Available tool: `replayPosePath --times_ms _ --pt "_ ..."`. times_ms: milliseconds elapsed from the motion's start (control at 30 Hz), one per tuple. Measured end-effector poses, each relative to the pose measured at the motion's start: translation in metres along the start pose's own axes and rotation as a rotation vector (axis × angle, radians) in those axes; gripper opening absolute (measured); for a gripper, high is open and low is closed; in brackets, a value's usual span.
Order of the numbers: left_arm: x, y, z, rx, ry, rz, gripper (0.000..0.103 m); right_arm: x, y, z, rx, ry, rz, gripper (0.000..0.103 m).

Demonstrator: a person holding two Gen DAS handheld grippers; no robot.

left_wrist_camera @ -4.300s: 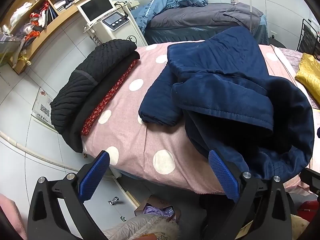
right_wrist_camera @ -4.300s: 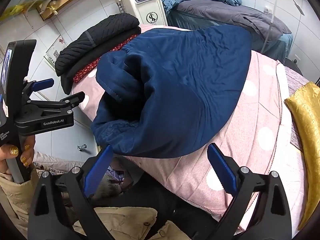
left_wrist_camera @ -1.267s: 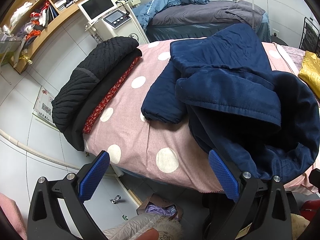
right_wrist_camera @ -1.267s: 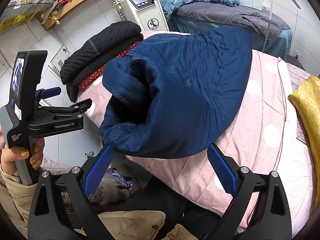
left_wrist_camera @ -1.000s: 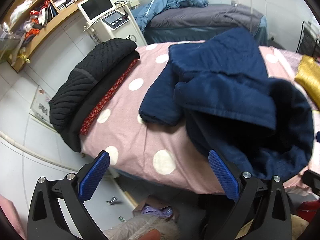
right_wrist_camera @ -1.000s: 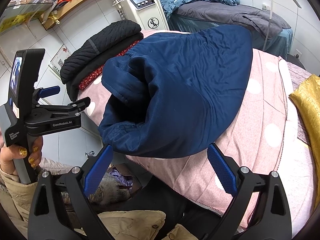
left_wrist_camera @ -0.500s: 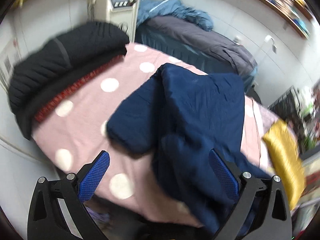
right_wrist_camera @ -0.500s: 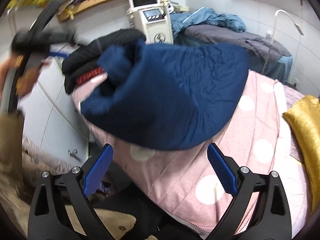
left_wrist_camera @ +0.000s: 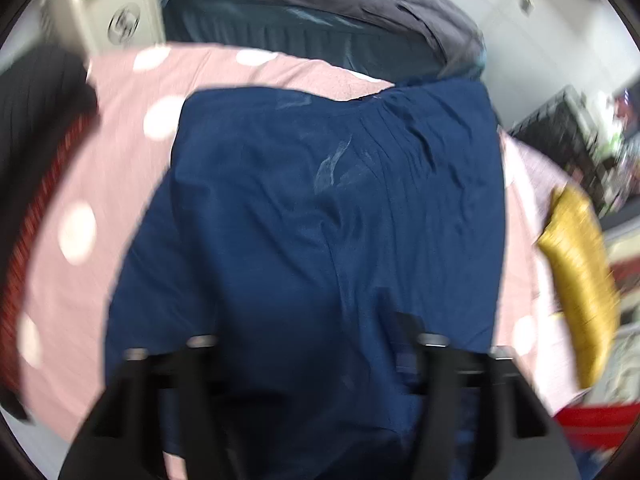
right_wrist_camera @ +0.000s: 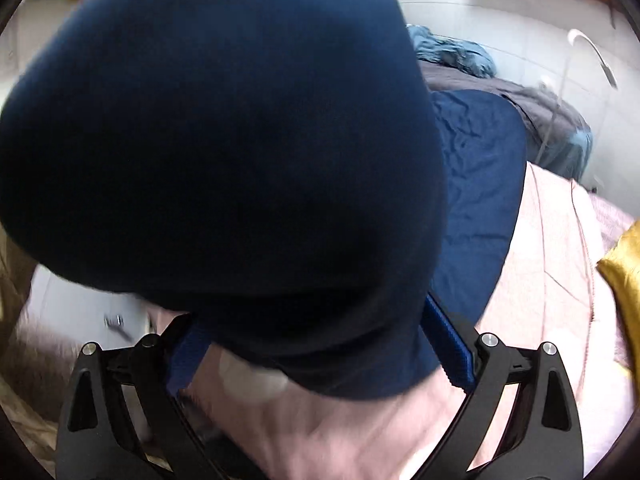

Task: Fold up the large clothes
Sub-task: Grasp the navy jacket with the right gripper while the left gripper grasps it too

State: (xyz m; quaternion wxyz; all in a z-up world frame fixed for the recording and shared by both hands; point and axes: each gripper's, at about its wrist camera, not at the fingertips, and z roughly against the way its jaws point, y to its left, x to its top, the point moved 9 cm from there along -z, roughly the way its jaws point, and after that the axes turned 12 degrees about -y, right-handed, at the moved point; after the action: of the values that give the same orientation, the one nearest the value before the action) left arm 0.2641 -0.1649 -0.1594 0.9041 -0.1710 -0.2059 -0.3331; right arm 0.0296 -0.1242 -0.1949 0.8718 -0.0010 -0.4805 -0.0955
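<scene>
A navy padded jacket [left_wrist_camera: 340, 200] lies spread on the pink dotted bed sheet [left_wrist_camera: 100, 160]. My left gripper [left_wrist_camera: 316, 344] points steeply down onto its near part. Its jaws are closing, their blue pads are buried in the cloth, and fabric bunches between the black fingers [left_wrist_camera: 200, 360]. In the right wrist view the jacket's near bulge [right_wrist_camera: 220, 140] fills most of the picture. My right gripper [right_wrist_camera: 316, 348] is under that bulge's hanging edge with its jaws closing. The cloth spans the gap between its blue pads [right_wrist_camera: 448, 344], which still stand wide apart.
A pile of black knitwear with a red patterned edge [left_wrist_camera: 36, 112] sits at the sheet's left side. A gold cloth [left_wrist_camera: 580, 280] lies at the right. Behind are a grey-covered bed [left_wrist_camera: 320, 4], a white machine [left_wrist_camera: 116, 12] and a lamp [right_wrist_camera: 592, 52].
The left gripper swung over the bed and down onto the jacket, and its jaws narrowed sharply. The right gripper dropped in under the jacket's near bulge, and its jaws narrowed a little.
</scene>
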Motion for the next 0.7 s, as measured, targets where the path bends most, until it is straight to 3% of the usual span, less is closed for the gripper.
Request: replayPosePath --times_ms 33,100,133,200,267,333,467,533,700 --pt "0.003 -0.002 0.0 0.002 0.001 -0.016 0.022 0.007 -0.005 -0.008 -0.005 0.018 -0.015 0.048" --pt "0.013 -0.006 0.007 -0.049 0.0 -0.024 0.016 0.019 -0.017 -0.023 -0.035 0.082 -0.03 0.027" --pt "0.019 -0.006 0.012 -0.062 -0.005 -0.025 0.013 0.027 -0.026 -0.028 -0.036 0.1 -0.064 0.022" --pt "0.032 -0.009 0.026 -0.085 -0.023 -0.026 0.01 0.048 -0.052 -0.033 -0.046 0.122 -0.184 0.018" --pt "0.05 -0.023 0.054 -0.159 -0.061 0.012 0.009 0.074 -0.084 -0.028 -0.075 0.133 -0.301 0.015" --pt "0.067 -0.042 0.089 -0.204 -0.113 0.014 0.008 0.101 -0.102 -0.015 -0.089 0.114 -0.356 0.013" --pt "0.102 -0.085 0.178 -0.215 -0.231 -0.073 0.008 0.182 -0.109 0.047 -0.093 -0.001 -0.286 0.012" --pt "0.115 -0.108 0.237 -0.251 -0.298 -0.102 0.007 0.228 -0.11 0.087 -0.054 -0.076 -0.311 0.012" --pt "0.132 -0.152 0.407 -0.296 -0.555 -0.239 0.007 0.323 -0.104 0.209 -0.004 -0.34 -0.284 0.011"
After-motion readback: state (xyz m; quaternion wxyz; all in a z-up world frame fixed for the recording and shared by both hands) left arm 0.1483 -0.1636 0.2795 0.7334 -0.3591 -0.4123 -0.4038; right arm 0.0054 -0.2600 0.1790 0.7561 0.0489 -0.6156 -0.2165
